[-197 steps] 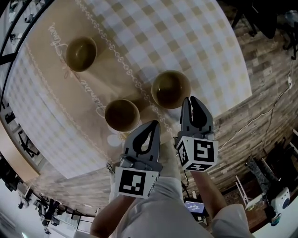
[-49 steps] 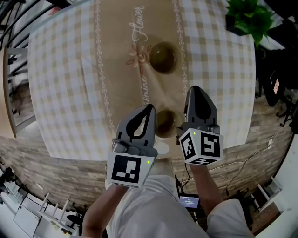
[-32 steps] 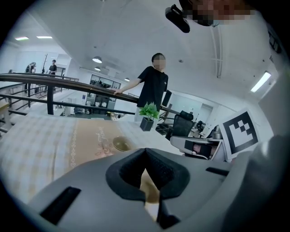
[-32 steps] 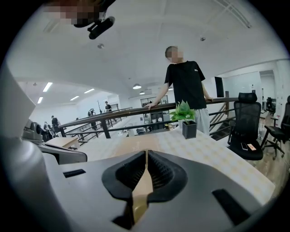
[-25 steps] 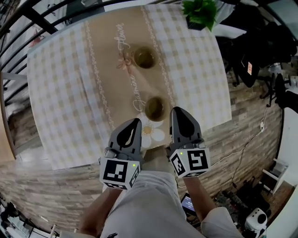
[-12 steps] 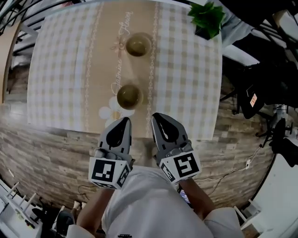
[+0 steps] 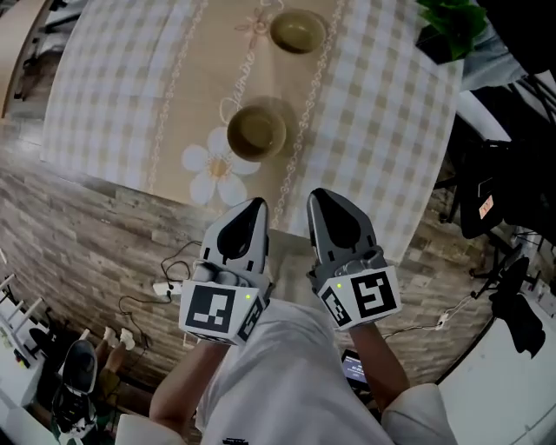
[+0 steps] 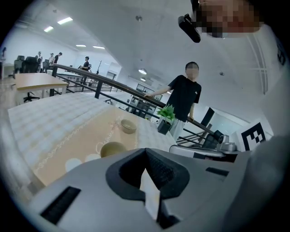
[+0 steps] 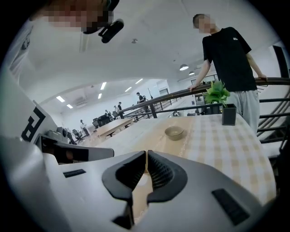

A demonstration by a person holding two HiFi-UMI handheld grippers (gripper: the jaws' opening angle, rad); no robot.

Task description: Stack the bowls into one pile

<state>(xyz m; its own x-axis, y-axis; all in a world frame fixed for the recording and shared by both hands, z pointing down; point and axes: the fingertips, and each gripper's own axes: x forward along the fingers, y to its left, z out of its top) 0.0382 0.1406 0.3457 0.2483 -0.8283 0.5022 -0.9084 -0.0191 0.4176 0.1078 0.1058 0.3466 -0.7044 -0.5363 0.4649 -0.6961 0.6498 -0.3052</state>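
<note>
Two olive bowls rest on the beige runner of the checked table (image 7: 113, 78). The near bowl (image 7: 256, 132) (image 8: 113, 148) sits by a white flower print; whether another bowl is nested in it I cannot tell. The far bowl (image 7: 298, 30) (image 8: 128, 126) (image 9: 174, 132) stands alone further back. My left gripper (image 7: 257, 205) (image 8: 146, 156) and right gripper (image 7: 320, 195) (image 9: 147, 156) are side by side, short of the table's near edge, over the floor. Both are shut with nothing held.
A potted green plant (image 7: 452, 26) (image 9: 219, 102) stands at the table's far right corner. A person in a black shirt (image 8: 186, 97) (image 9: 229, 54) stands behind it at a railing. Cables and a power strip (image 7: 169, 282) lie on the brick-pattern floor below the table edge.
Three separate bowls showed at first; now only two spots hold bowls. Over the last seconds both shut grippers drew back from the near bowl to beyond the table's edge.
</note>
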